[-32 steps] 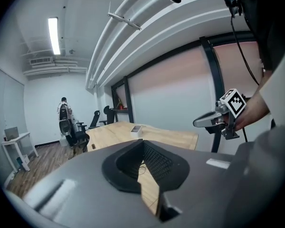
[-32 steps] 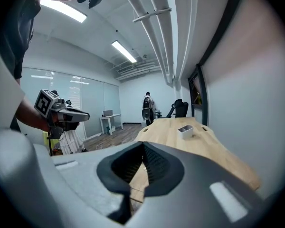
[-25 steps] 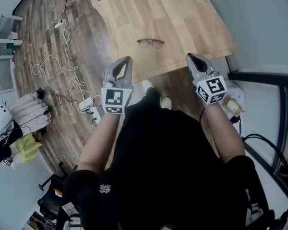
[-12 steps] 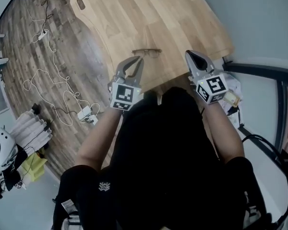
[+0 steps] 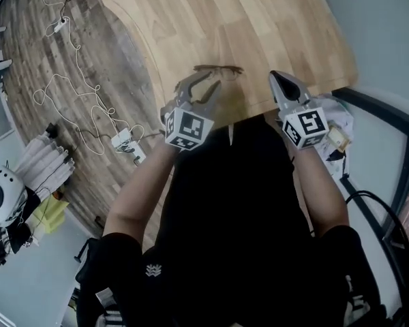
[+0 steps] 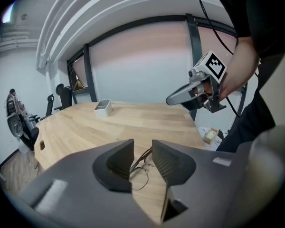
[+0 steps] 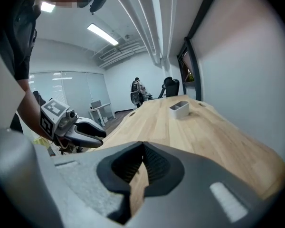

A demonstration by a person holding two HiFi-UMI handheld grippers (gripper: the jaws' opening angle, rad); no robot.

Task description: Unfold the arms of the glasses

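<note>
Thin-framed glasses (image 5: 218,70) lie folded on the light wooden table (image 5: 259,19), close to its near edge. My left gripper (image 5: 203,87) hovers just short of them; its jaws are opening and hold nothing. In the left gripper view the glasses (image 6: 141,164) show through the gap of that gripper (image 6: 142,142), lying on the table beyond the tips. My right gripper (image 5: 275,75) hangs over the table edge to the right of the glasses, its jaws shut and empty. The right gripper view shows those tips (image 7: 142,144) together above bare wood (image 7: 190,132); the glasses are out of its sight.
A small grey open tray (image 6: 103,107) stands farther back on the table. White cables (image 5: 68,87) and a power strip (image 5: 126,142) lie on the wood floor at left. A black metal frame (image 5: 395,107) and a small box (image 5: 337,138) sit at right.
Both grippers have come forward and down toward the table's near edge. The left jaws went from shut to open and now sit just short of the glasses. The right jaws stayed shut.
</note>
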